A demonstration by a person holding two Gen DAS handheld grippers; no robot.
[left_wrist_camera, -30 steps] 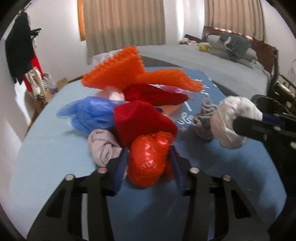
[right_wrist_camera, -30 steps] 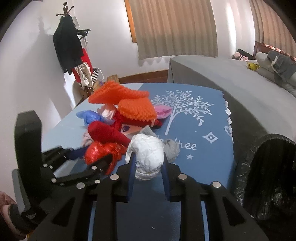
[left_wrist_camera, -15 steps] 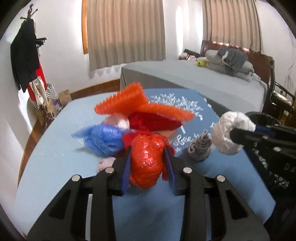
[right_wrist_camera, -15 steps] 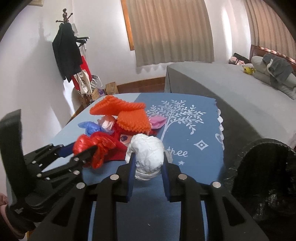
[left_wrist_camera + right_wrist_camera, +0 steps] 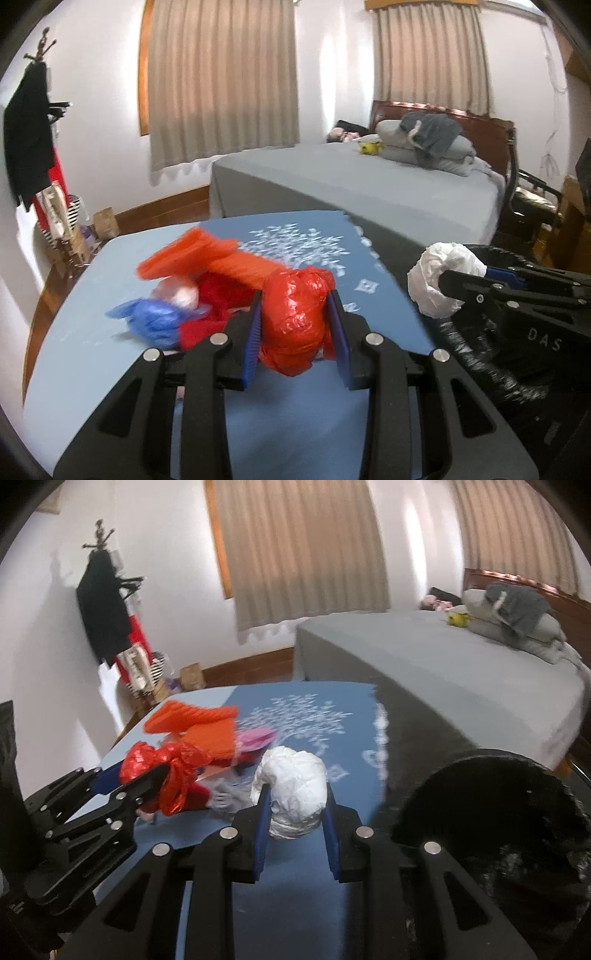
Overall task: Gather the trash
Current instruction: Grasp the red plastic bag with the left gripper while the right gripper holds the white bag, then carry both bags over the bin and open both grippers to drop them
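Note:
My left gripper is shut on a crumpled red plastic bag, lifted above the blue table. In the right wrist view the same red plastic bag hangs from the left gripper at the left. My right gripper is shut on a white paper wad, also off the table; the white wad shows at the right of the left wrist view. A black-lined trash bin stands just right of the table. On the table remain orange mesh, a blue bag and red pieces.
A grey crumpled wad lies on the table near the pile. A grey bed stands behind the table, with pillows at its head. A coat rack with clothes is at the left wall. The bin's rim sits by the table's right edge.
Both grippers have risen and drifted right toward the bin, carrying their loads. The red bag came off the pile after the left jaws closed on it. The white wad stayed gripped.

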